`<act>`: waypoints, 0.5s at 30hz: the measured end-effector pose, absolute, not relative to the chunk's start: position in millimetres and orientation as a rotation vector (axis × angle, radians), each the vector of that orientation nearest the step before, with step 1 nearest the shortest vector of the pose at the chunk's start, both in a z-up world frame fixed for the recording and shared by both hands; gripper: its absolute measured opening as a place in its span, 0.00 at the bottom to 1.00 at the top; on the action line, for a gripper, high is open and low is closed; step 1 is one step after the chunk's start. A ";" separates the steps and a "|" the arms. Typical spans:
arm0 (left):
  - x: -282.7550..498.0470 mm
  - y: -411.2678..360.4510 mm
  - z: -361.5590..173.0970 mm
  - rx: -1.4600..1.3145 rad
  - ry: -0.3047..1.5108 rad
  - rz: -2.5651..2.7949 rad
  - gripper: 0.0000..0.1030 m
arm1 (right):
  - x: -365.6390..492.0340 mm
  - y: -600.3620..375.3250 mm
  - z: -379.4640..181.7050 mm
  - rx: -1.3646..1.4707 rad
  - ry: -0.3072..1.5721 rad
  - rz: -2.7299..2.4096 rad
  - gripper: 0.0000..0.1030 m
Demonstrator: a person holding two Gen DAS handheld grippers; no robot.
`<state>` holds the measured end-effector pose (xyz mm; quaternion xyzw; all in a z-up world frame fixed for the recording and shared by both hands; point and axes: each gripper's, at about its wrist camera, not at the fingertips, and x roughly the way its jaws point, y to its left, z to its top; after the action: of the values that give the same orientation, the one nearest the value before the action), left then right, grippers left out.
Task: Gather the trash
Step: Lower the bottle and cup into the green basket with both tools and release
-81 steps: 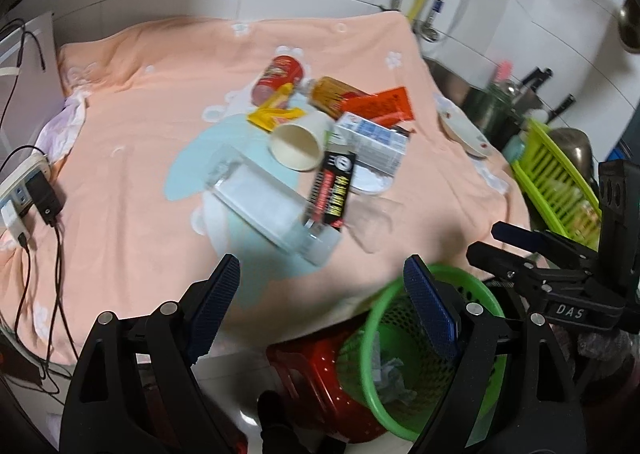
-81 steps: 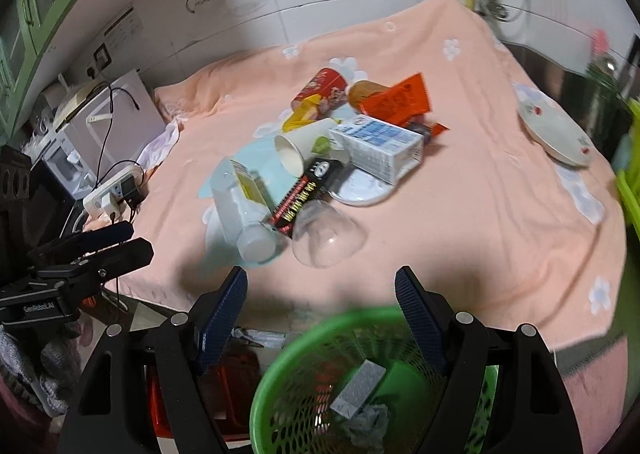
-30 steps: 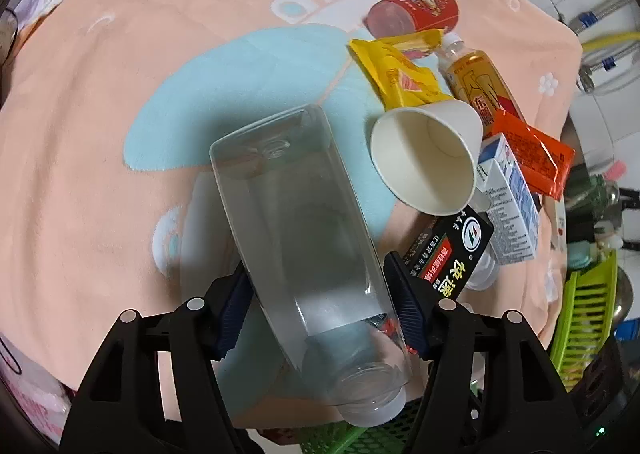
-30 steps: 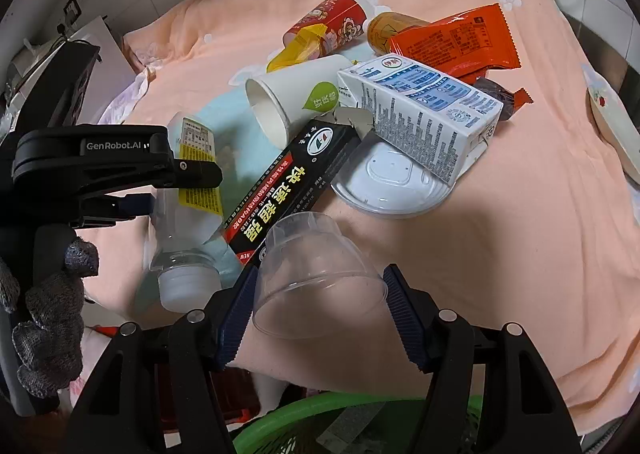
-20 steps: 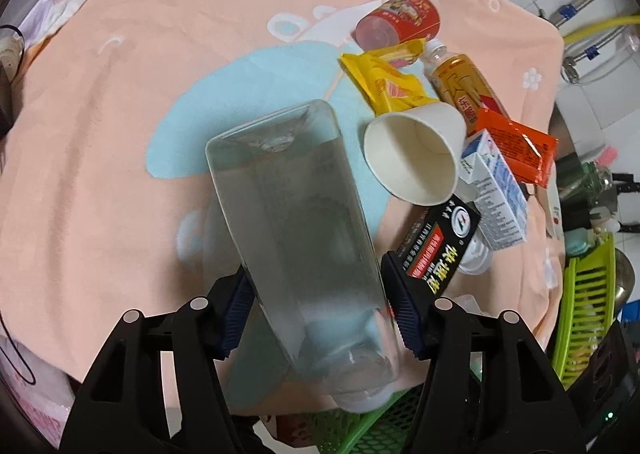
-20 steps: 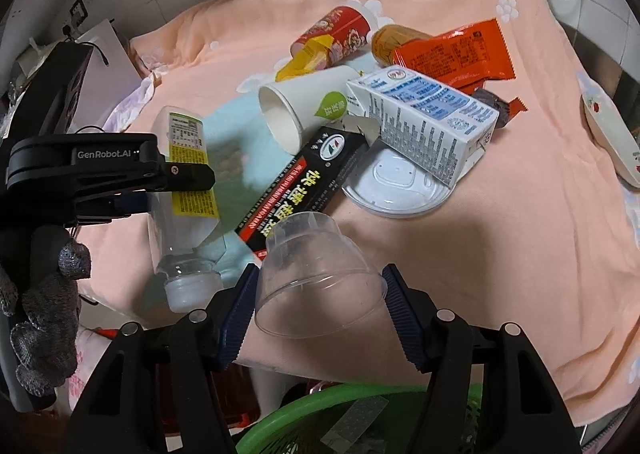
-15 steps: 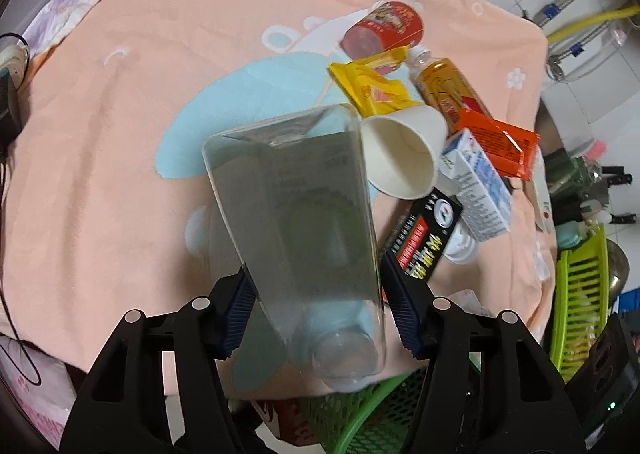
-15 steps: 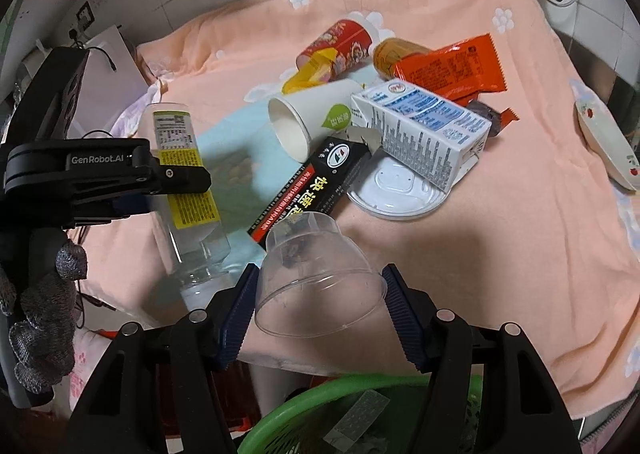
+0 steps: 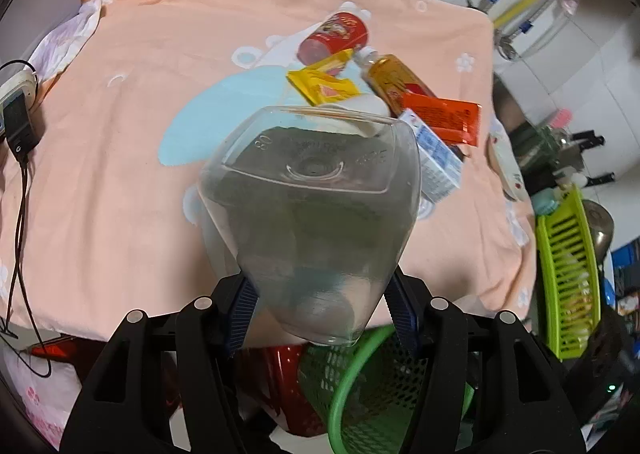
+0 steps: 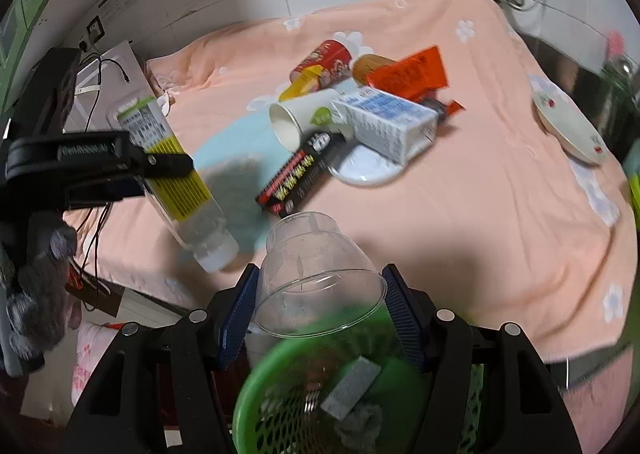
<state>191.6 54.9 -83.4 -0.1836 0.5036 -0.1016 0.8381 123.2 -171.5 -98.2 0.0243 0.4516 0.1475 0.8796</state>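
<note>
Left gripper [image 9: 320, 312]: your jaws clamp the clear plastic bottle [image 9: 312, 210] near its capped end, base pointing away; cap tilts down toward the green basket [image 9: 360, 386], a judged pre-drop attitude.
Right gripper [image 10: 318, 312]: your jaws hold the clear plastic cup [image 10: 316, 274] at its rim, mouth facing the green basket below.
Basket: stands beside the desk edge, already holding scraps.
Remaining trash: paper cup [image 10: 304, 122], milk carton [image 10: 384, 124], black box [image 10: 298, 178], red can [image 10: 322, 60], orange wrapper [image 10: 410, 72] lie clustered on the peach cloth [image 10: 480, 194].
Next: release both over the basket; judged.
</note>
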 end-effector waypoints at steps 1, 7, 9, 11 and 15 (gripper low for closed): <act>188.5 54.5 -81.8 -0.387 1.063 -0.222 0.56 | 116.1 -175.4 -99.2 0.055 0.946 0.300 0.59; 163.8 41.0 -69.1 -0.364 1.046 -0.288 0.56 | 76.3 -194.3 -111.4 0.073 0.992 0.271 0.59; 156.3 33.4 -66.2 -0.356 1.046 -0.314 0.56 | 63.7 -198.8 -116.6 0.079 1.008 0.264 0.60; 148.9 26.1 -64.5 -0.348 1.044 -0.337 0.56 | 53.0 -202.2 -120.9 0.086 1.025 0.263 0.60; 134.7 9.2 -62.5 -0.324 1.045 -0.385 0.56 | 33.2 -210.0 -126.0 0.105 1.043 0.257 0.65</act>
<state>134.7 9.2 -62.5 -0.1529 0.4938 -0.1817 0.8365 33.2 -210.0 -126.0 0.0498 0.4966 0.1223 0.8579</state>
